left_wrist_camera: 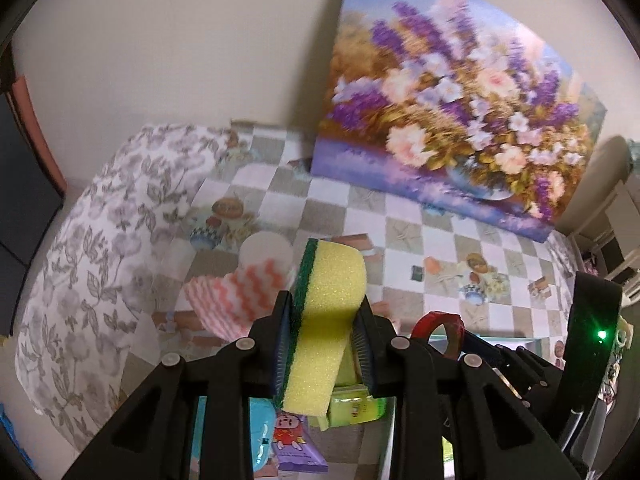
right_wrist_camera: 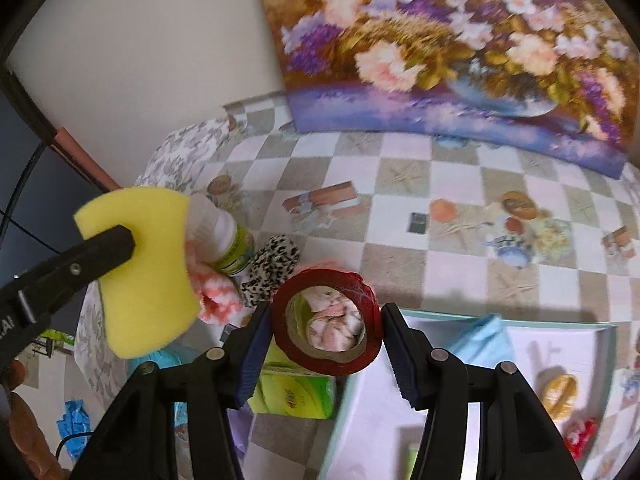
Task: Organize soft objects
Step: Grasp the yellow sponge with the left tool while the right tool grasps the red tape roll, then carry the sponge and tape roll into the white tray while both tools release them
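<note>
Broadly, sorting looks midway, as far as these views allow a judgement; both grippers are loaded and lifted above a table covered in a checkered cloth printed with teapots and starfish (right_wrist_camera: 404, 264), with a large canvas painting of purple and cream flowers (left_wrist_camera: 460, 112) propped against the wall behind; a grey leaf-patterned fabric (left_wrist_camera: 80, 248) is draped at the left end of the table.

Next in size, a pale teal-rimmed shallow tray (right_wrist_camera: 472, 318) sits at the near right; it already holds a light blue cloth (right_wrist_camera: 480, 340) and a small yellow item that is too blurred to name, so some sorting seems done.

Left to sort, on the cloth: a pink-and-white zigzag knitted piece (left_wrist_camera: 240, 296), a black-and-white leopard-print scrunchie (right_wrist_camera: 272, 266), a white bottle with a green label (right_wrist_camera: 224, 240), and a green packet (right_wrist_camera: 296, 392) close under the grippers.

The left gripper (left_wrist_camera: 324, 344) is closed on a yellow foam sponge with a dark green scouring layer (left_wrist_camera: 332, 304), squeezed between its pads and standing up out of them; it is held left of the tray, above the loose items.

The right gripper (right_wrist_camera: 326, 328) grips a red roll of tape on a brown cardboard core (right_wrist_camera: 326, 320), a pad against each side, its hole facing the camera; it hangs just over the tray's near left corner.
</note>
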Motion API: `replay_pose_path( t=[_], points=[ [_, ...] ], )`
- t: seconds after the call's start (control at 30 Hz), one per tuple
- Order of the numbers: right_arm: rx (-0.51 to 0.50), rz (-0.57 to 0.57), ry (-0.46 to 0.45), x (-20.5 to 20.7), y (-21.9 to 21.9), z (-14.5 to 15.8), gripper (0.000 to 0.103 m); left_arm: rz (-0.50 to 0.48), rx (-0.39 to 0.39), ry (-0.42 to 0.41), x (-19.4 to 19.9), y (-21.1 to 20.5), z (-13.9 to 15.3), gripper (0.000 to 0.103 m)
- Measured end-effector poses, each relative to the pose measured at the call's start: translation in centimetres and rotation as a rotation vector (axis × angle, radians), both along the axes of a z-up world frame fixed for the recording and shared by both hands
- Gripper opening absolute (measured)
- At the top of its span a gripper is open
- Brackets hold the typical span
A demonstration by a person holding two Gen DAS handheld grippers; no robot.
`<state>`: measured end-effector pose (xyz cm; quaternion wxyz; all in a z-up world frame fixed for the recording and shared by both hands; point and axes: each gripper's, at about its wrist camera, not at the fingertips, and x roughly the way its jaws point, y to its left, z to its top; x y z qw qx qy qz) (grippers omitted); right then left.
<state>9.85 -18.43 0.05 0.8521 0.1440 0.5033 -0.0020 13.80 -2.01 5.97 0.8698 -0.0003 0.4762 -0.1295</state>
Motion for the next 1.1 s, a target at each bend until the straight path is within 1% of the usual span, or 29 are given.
replay_pose_path(
  t=[0.17,0.3,0.43,0.6,0.73,0.83,0.9,0.93,1.0,1.1],
  points=[
    [-0.024,-0.056,-0.013,-2.1,-2.4,1.5,0.058,-0.047,-0.014,-0.04,-1.5,-1.4,1.6,0.031],
    [-0.031,-0.114,-0.022,-4.2,-4.8,2.5,0.058,-0.081,-0.015,-0.059,-2.7,-2.3,2.3,0.031],
    [-0.033,-0.173,-0.025,-6.3,-7.2,3.3,0.058,-0.125,-0.035,-0.057,-3.9,-3.5,2.4,0.031],
    [-0.033,-0.254,-0.018,-9.1,-10.2,3.5,0.058,-0.19,-0.054,-0.042,-5.7,-5.3,2.0,0.031],
    [-0.036,-0.305,-0.007,-11.2,-11.9,3.3,0.058,-0.257,-0.069,0.0,-7.2,-7.2,0.8,0.031],
    [-0.032,-0.324,0.002,-12.3,-12.4,3.0,0.058,-0.311,-0.06,0.038,-8.2,-9.1,-0.5,0.031],
    [-0.033,-0.327,0.017,-12.9,-12.6,2.5,0.058,-0.337,-0.042,0.065,-8.7,-10.2,-1.5,0.031],
    [-0.035,-0.326,0.027,-13.1,-12.6,2.1,0.058,-0.348,-0.017,0.079,-9.1,-11.0,-2.3,0.031],
    [-0.035,-0.322,0.051,-13.4,-12.5,1.3,0.058,-0.356,0.014,0.095,-9.4,-11.7,-3.2,0.031],
    [-0.017,-0.314,0.083,-13.6,-12.4,-0.1,0.058,-0.366,0.049,0.149,-9.7,-12.5,-5.3,0.031]
  ],
)
